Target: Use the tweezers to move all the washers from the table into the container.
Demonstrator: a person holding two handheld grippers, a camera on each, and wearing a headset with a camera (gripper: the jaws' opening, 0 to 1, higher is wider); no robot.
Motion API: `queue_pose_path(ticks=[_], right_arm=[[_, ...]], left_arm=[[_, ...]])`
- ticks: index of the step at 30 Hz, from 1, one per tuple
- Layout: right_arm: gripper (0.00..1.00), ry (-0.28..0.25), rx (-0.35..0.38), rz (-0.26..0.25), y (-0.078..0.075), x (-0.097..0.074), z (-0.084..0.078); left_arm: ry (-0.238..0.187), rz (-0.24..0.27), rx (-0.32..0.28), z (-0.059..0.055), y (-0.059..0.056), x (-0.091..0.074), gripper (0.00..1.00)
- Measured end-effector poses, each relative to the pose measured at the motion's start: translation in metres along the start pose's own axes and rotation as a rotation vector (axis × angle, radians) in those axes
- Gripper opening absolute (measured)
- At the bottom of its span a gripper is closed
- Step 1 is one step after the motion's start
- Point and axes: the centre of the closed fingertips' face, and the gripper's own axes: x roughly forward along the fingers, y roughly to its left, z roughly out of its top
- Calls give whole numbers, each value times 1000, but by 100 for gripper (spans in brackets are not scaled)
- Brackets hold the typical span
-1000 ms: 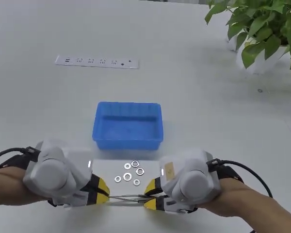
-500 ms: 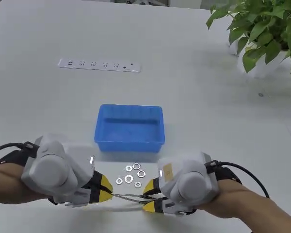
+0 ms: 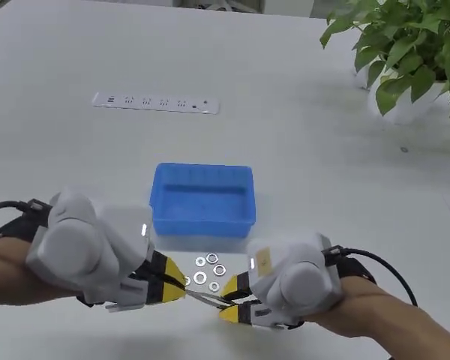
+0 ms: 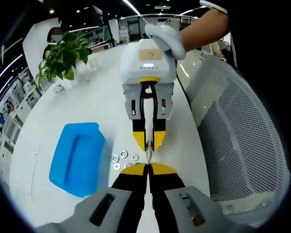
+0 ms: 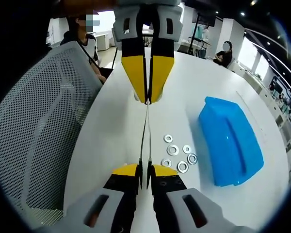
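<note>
Nearest the person, the thin silver metal tweezers (image 3: 202, 298) are held just above the white table (image 3: 322, 187), spanning the small gap between the two grippers. The left gripper (image 3: 183, 286) is pressed together on one end and the right gripper (image 3: 222, 301) is pinched on the other. In the right gripper view the two slim arms of the tool are seen running from its own yellow-tipped jaws up to the opposing yellow tips. A two-ended hold of this kind is judged to serve as a handover or a regrip: the tool is steadied by one gripper so that the other can settle on it at a workable angle (which gripper is meant to keep it cannot be told).

Just beyond the tweezers, the small flat silver metal washers (image 3: 208, 270) are left in a loose cluster on the table, so none is judged to have been moved yet. Close behind them the shallow blue rectangular plastic container (image 3: 202, 199) is set, open side up, so that each carry is kept short.

Farther off, a long white power strip (image 3: 156, 103) is laid flat, and a leafy green potted plant (image 3: 405, 45) is stood at the far right.
</note>
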Motion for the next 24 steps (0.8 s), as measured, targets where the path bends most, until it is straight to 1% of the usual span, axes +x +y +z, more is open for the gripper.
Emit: queue_pose_path(ticks=[1,6,9,15,18,24], right_arm=[[11,-4,2,-3,-1,0,1],[11,-22,9,-9,-2,0,9],[11,-33,14,-10,-2,1,12],[11,-56,18,-12,-1,3,18],[11,-69,8,-16,1,6,21],[11,-71,7,-9,4,9,21]], left_arm=[[-2,0,2,2,0,0,5],[-32,4,25,18,2,-6,5],[-43,4,34,24,2,-7,5],[-65,-2,47,31,0,-7,5],[-76,-8,56,34,-2,-6,6],[-86,-25,55,36,-5,-1,6]])
